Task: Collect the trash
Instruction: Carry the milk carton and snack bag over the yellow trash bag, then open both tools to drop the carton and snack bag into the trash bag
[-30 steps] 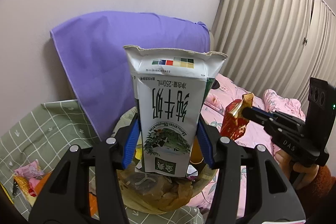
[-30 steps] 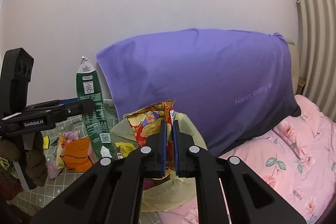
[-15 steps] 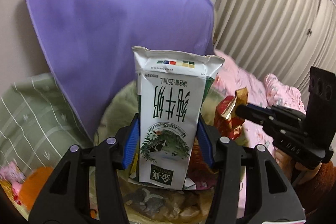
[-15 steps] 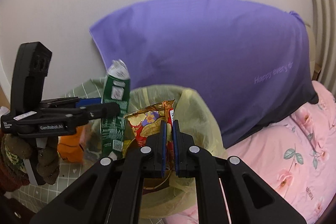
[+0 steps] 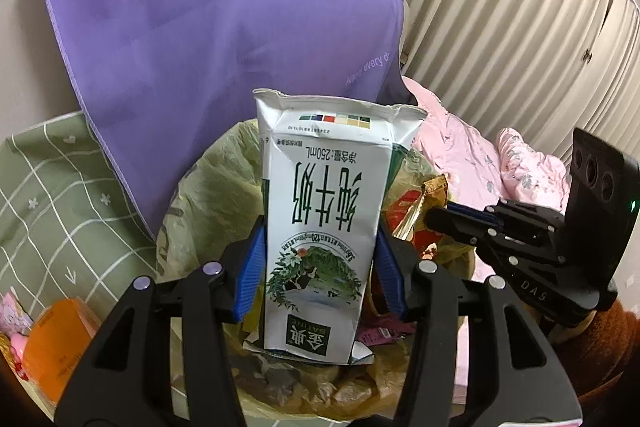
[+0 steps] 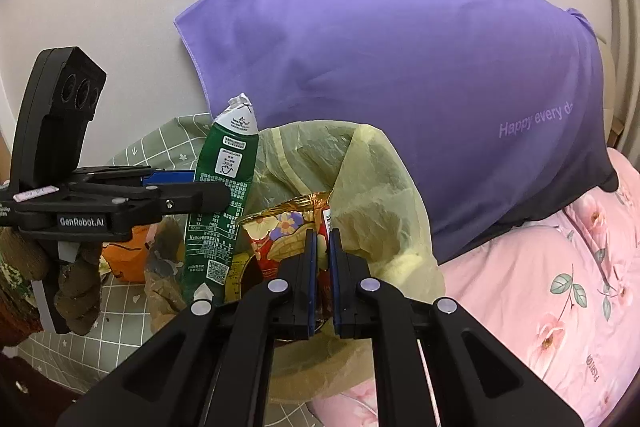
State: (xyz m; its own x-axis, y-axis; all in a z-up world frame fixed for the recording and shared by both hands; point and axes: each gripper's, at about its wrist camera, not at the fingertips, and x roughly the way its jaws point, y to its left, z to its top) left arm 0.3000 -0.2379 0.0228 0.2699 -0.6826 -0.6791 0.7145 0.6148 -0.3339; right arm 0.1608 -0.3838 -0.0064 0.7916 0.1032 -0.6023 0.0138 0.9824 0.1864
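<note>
My left gripper (image 5: 320, 259) is shut on a white and green milk carton (image 5: 324, 223), held upside down over the mouth of a bin lined with a yellow-green bag (image 5: 208, 183). In the right wrist view the same carton (image 6: 224, 203) shows its green side, clamped by the left gripper (image 6: 216, 197). My right gripper (image 6: 323, 251) is shut on a red and gold snack wrapper (image 6: 280, 231) just above the bag (image 6: 376, 195). From the left wrist view the right gripper (image 5: 434, 223) reaches in from the right, pinching the wrapper (image 5: 416, 211).
A purple pillow (image 6: 400, 83) leans on the wall right behind the bin. A pink floral quilt (image 6: 560, 287) lies to the right. On the green checked cloth (image 5: 48, 187) at left sit an orange packet (image 5: 56, 343) and other wrappers. Curtains (image 5: 520, 27) hang at far right.
Both grippers came down and forward with the carton and the wrapper until they hang over the bag's mouth. In the last half second they barely moved.
</note>
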